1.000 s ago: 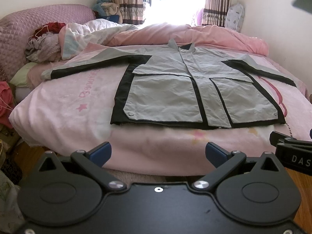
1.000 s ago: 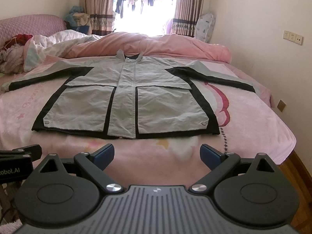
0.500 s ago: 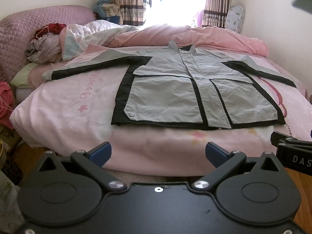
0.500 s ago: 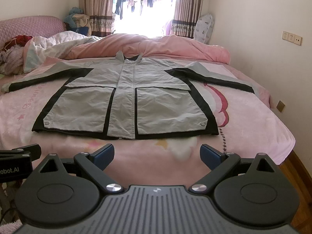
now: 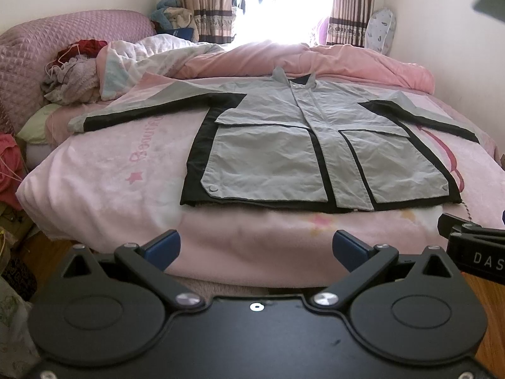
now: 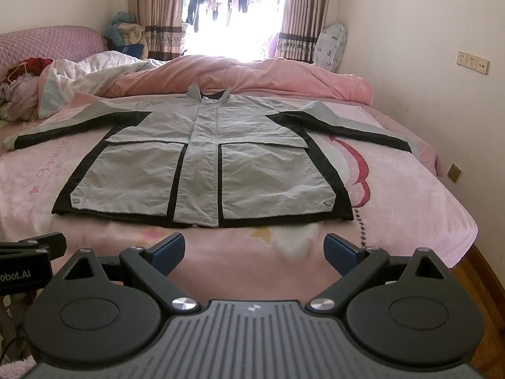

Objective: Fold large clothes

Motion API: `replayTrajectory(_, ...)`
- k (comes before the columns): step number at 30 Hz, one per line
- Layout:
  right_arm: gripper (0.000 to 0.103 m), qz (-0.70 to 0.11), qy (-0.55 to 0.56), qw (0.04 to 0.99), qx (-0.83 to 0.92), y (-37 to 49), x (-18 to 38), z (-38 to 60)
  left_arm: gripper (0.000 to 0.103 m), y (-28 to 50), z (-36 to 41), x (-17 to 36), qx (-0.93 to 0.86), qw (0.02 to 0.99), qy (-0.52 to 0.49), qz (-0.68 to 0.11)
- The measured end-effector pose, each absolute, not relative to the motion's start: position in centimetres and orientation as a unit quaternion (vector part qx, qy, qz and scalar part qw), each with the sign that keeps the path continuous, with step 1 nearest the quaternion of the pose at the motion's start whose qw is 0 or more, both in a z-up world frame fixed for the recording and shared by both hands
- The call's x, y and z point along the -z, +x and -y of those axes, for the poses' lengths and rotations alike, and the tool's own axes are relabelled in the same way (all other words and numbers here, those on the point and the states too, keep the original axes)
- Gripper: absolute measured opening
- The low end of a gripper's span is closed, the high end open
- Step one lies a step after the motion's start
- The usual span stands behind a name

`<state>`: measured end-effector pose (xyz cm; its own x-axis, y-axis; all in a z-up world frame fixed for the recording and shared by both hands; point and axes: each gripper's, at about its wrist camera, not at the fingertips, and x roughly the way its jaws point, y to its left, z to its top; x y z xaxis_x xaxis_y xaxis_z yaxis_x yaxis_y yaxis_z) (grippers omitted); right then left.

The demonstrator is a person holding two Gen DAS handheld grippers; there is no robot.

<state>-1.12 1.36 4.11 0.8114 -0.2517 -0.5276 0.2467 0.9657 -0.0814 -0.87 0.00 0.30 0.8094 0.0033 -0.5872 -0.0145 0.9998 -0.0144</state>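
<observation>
Left wrist view gives you the grey-and-black jacket spread flat, front up, on the pink blanket of the bed: collar at the far end, hem at the near edge, sleeves stretched out left and right. Your left gripper hangs just short of the bed, jaws wide apart, holding nothing. Your right gripper sits beside it, equally spread and empty, facing the hem.

a home bedroom: pink-blanketed bed, curtains, quilted headboard
</observation>
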Motion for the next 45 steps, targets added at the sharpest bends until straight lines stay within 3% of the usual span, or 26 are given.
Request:
replayTrajectory(29,0.103,-0.271,0.0,0.952,0.144,-0.2,-4.9,-1.1,0.103,0.6,-0.8,-1.1,-0.006,0.96,-0.006,-0.281)
replayTrajectory(45,0.103,-0.222,0.005,0.961,0.164,8.5,-7.5,0.4,0.103,10.2,-12.6,-2.7,-0.056,0.958,-0.125,-0.252)
